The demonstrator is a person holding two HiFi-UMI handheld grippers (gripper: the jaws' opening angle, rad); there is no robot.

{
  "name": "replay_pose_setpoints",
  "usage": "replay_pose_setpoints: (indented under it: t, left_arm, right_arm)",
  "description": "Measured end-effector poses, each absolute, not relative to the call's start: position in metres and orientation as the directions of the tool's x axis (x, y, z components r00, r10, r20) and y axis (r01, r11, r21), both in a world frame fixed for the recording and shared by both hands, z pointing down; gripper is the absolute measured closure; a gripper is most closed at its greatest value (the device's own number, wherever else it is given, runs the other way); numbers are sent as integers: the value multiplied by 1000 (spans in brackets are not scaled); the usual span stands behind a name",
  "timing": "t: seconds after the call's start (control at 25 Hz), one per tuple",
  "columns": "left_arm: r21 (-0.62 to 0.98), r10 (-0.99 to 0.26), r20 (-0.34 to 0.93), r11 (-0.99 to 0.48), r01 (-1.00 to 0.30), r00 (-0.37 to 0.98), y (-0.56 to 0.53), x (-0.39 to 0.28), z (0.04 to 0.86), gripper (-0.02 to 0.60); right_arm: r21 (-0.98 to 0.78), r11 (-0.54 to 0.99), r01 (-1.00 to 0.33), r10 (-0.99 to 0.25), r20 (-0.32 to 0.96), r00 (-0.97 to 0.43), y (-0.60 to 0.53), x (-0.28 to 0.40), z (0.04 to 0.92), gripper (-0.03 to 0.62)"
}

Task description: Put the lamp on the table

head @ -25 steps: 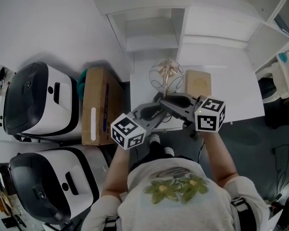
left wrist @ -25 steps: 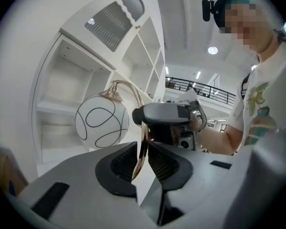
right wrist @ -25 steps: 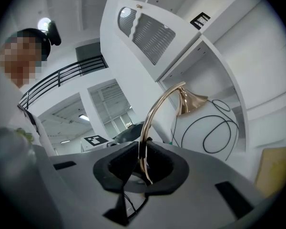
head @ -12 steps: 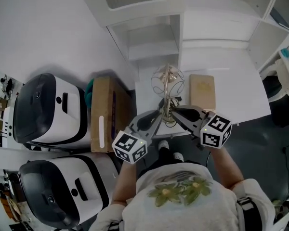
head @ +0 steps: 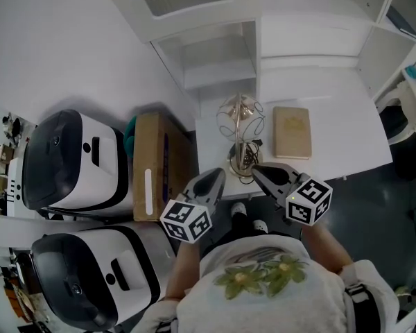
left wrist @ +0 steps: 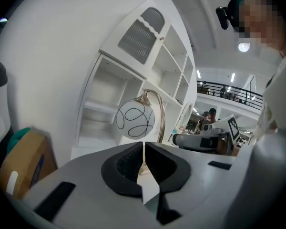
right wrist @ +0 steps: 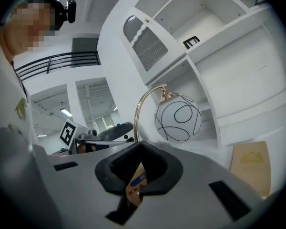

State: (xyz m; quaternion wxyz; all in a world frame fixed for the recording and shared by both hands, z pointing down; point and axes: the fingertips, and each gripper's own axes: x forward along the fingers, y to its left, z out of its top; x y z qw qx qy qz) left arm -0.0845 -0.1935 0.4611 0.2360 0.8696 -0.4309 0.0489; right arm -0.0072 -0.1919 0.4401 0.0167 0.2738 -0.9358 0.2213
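The lamp (head: 240, 111) stands upright on the white table (head: 333, 130), at twelve o'clock from the person. The left gripper (head: 217, 175) and right gripper (head: 258, 170) sit just short of it, jaws pinched together on nothing. Its glass globe looks fragile and top-heavy; I'd grip the stiff brass stem low down.

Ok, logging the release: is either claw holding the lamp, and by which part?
Nothing is held. The left claw and the right claw are both shut and empty, short of the lamp, which stands on the table.
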Motion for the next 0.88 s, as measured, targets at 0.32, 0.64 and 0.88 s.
replay_pose_setpoints:
  t: [0.32, 0.64, 0.88]
  left_arm:
    - [371, -710, 313, -520, -769, 631, -191, -86, 470, 541]
    - [382, -674, 316, -554, -740, 667, -195, -73, 474, 541]
    - [369, -640, 349, -578, -728, 685, -198, -73, 482, 541]
  right_arm:
    - [-395, 738, -547, -522, 178, -834, -192, -3, 445, 563]
    - [-470, 723, -506, -489, 170, -856, -190, -8, 445, 563]
    - [-523, 718, -460, -476, 114, -872, -190, -16, 437, 563]
